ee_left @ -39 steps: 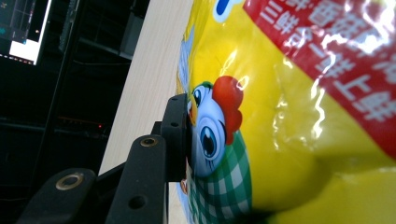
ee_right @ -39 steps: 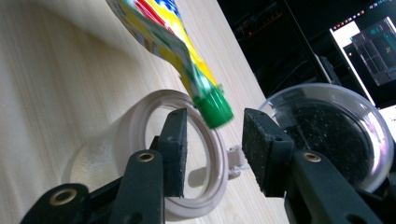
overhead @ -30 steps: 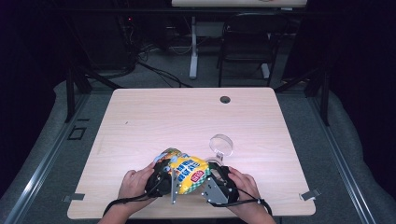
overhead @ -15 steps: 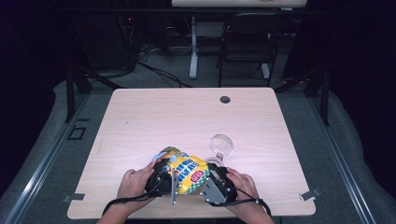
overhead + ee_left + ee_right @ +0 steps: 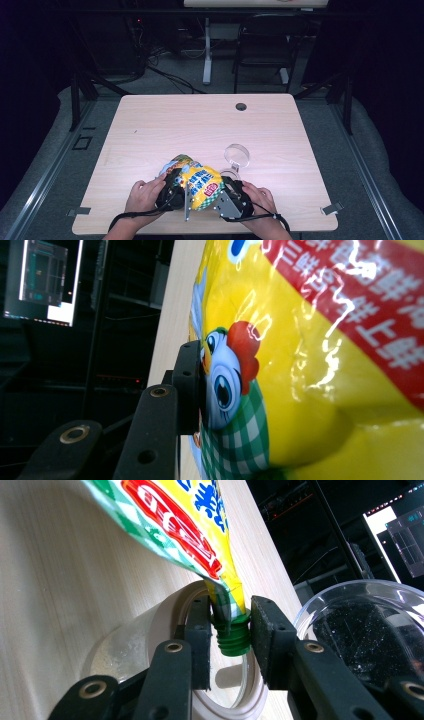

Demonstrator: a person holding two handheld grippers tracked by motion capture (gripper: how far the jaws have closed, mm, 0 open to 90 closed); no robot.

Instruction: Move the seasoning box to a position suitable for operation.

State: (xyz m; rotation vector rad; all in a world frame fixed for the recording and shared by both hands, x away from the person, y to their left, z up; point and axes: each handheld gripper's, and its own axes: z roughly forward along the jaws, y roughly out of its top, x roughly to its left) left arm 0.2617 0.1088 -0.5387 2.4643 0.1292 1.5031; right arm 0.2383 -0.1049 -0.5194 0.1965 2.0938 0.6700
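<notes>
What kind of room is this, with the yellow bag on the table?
Probably a lab or recording workroom. A bare wooden table stands on grey carpet between dark curtains, cables trail on the floor behind it beside a black chair, and a lit computer screen glows in the dark.

The right tool (image 5: 230, 630) has just been closing its jaws around the green threaded spout (image 5: 233, 636) of the yellow pouch (image 5: 200, 185), which now sits between them, the pads close on either side. In the high view, the pouch has tipped slightly, its bottom edge swinging a touch toward the right hand (image 5: 257, 197).
</notes>
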